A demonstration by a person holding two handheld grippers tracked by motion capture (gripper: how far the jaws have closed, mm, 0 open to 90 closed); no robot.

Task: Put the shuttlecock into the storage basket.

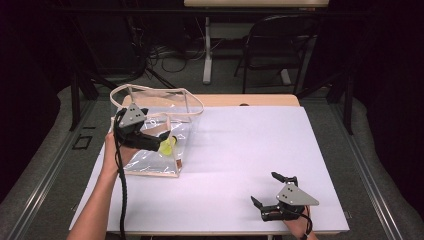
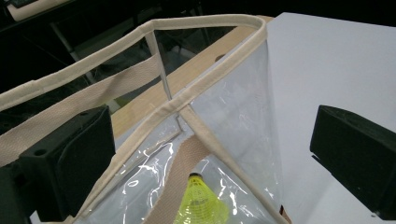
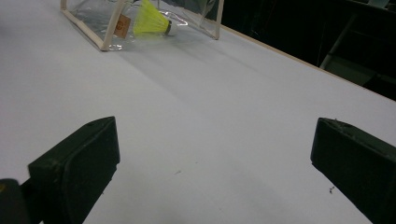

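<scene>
Nearest the person, at the front right corner of the white table (image 1: 240, 165), the right gripper (image 1: 272, 192) rests low over the bare surface, held by the right hand (image 1: 298, 226). Its jaws stand wide apart with nothing between them; in the right gripper view they frame empty white tabletop.

Farther up on the left side, the left hand (image 1: 114, 152) holds the left gripper (image 1: 162, 141) at the clear plastic tote bag (image 1: 150, 160), which has cream fabric trim and straps. The gripper reaches in over the bag's rim, its jaws spread open: in the left gripper view one jaw sits at the left by a cream strap (image 2: 84, 100), the other off to the right over the table, and neither clamps anything.

A yellow shuttlecock (image 2: 201, 203) lies inside the bag, just below the left gripper's jaws, its dark cork tip pointing up toward the camera. From the right gripper view it shows through the clear wall, well apart from that gripper.

Beyond the table stand a dark chair (image 1: 272, 47) and cables (image 1: 165, 57) on the floor.
</scene>
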